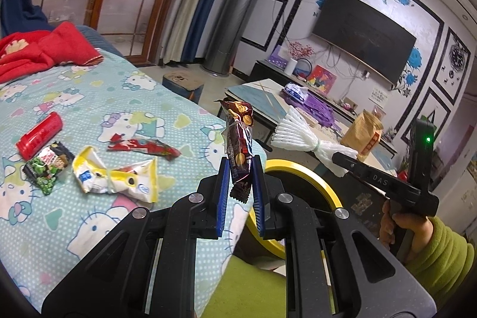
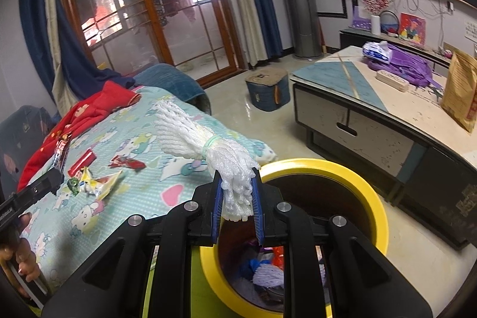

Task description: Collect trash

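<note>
My left gripper (image 1: 241, 169) is shut on a dark brown snack wrapper (image 1: 239, 139) and holds it upright over the bed's edge, beside the yellow-rimmed trash bin (image 1: 316, 172). My right gripper (image 2: 237, 184) is shut on a white foam net bundle (image 2: 205, 139), held over the bin's rim (image 2: 369, 195); the bundle also shows in the left wrist view (image 1: 301, 133). More trash lies on the bed: a red tube (image 1: 38, 136), a green packet (image 1: 47, 166), a yellow-white wrapper (image 1: 116, 175) and a red wrapper (image 1: 143, 146).
The bed has a Hello Kitty sheet (image 1: 89, 97) with red clothing (image 1: 35, 49) at its far end. A coffee table (image 2: 357, 97) stands right of the bin with a brown paper bag (image 2: 460, 88). A blue stool (image 2: 268, 90) sits on the floor.
</note>
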`<move>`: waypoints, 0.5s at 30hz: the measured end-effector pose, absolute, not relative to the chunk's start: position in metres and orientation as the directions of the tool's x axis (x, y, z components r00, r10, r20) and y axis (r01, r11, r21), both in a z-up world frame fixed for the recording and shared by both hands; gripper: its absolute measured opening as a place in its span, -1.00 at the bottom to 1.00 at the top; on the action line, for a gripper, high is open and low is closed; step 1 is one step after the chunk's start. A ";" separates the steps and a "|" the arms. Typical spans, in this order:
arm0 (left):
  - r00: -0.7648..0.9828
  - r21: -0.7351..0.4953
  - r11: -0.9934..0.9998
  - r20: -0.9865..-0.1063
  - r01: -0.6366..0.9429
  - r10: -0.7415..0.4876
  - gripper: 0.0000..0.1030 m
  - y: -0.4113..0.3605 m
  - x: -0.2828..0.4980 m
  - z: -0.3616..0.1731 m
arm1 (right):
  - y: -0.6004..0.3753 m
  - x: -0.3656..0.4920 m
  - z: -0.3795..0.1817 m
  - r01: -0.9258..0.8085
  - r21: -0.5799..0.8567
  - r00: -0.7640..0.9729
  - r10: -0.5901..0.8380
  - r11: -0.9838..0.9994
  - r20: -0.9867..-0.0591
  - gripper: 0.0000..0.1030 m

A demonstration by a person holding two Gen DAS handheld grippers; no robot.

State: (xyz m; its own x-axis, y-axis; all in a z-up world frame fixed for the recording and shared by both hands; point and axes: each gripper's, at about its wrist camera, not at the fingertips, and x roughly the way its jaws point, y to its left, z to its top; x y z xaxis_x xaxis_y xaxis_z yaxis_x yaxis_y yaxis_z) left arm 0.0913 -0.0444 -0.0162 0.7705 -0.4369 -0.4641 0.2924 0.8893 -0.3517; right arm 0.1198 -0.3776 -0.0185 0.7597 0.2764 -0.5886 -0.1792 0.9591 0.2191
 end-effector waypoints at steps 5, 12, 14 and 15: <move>0.754 -0.330 0.885 -0.472 0.329 -0.456 -0.81 -0.061 0.092 -0.017 | -0.389 0.117 -0.024 -0.147 0.213 0.760 0.248 0.966 -0.601 -0.67; 0.732 -0.304 0.878 -0.486 0.370 -0.477 -0.81 -0.082 0.094 -0.021 | -0.402 0.113 -0.027 -0.109 0.218 0.761 0.223 0.970 -0.609 -0.67; 0.726 -0.297 0.876 -0.491 0.380 -0.481 -0.81 -0.087 0.094 -0.022 | -0.407 0.114 -0.029 -0.096 0.221 0.759 0.215 0.971 -0.614 -0.67; 0.722 -0.293 0.874 -0.494 0.387 -0.485 -0.81 -0.090 0.094 -0.022 | -0.409 0.113 -0.030 -0.090 0.221 0.759 0.211 0.971 -0.616 -0.67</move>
State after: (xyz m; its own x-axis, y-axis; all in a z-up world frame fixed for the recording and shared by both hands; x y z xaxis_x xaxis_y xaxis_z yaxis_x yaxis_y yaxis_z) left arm 0.0945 -0.0904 -0.0225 0.7215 -0.4851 -0.4941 0.3868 0.8742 -0.2934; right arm 0.1134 -0.4094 -0.0301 0.7592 0.2106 -0.6158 -0.0899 0.9711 0.2212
